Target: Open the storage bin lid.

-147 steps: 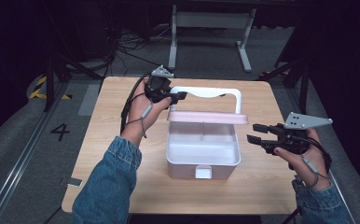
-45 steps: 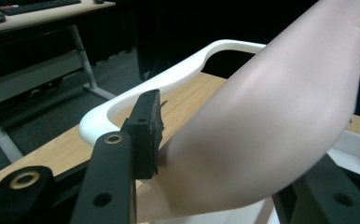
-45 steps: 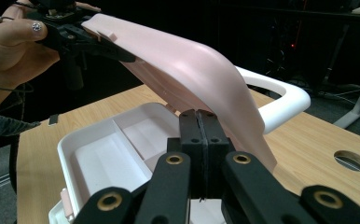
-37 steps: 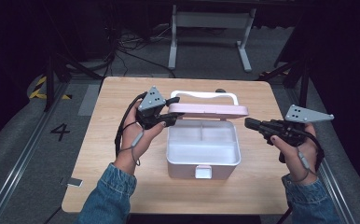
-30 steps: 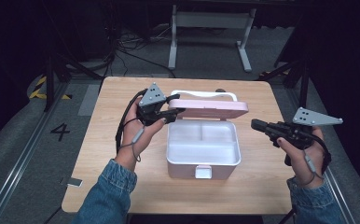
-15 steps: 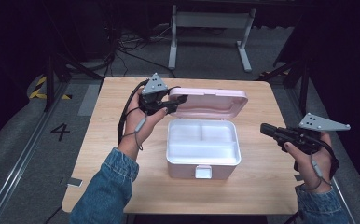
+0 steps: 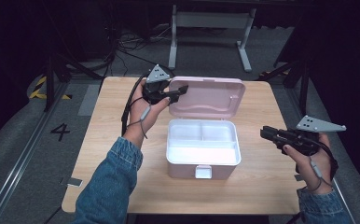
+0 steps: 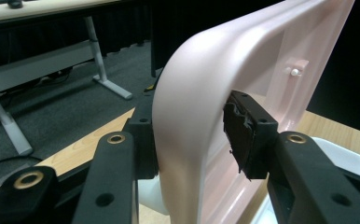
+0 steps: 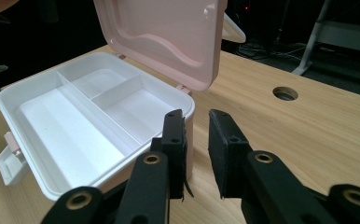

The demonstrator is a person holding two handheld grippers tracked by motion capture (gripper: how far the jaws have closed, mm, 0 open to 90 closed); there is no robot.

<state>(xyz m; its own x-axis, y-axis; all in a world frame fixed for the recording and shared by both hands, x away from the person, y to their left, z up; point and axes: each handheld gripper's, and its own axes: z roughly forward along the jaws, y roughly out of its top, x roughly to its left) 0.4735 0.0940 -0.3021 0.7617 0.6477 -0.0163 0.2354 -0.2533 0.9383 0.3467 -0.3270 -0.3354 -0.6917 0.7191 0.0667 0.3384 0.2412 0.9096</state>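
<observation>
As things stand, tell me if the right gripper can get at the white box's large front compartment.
Probably yes: the pink plastic lid is held up by the left gripper, the compartment lies uncovered, and the right gripper hovers beside the box.

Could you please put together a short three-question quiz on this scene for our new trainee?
1. True or false: the pink plastic lid of the white plastic box is closed.
2. Which gripper has its jaws around the lid's edge? A) the left gripper B) the right gripper C) neither
3. How many compartments does the tray inside the box have?

Key:
1. False. The lid stands open, tilted back on its hinge.
2. A. In the left gripper view the jaws sit on either side of the lid's edge; the right gripper is held slightly open, apart from the box, above the wooden table.
3. Three: one long, two smaller.
</observation>
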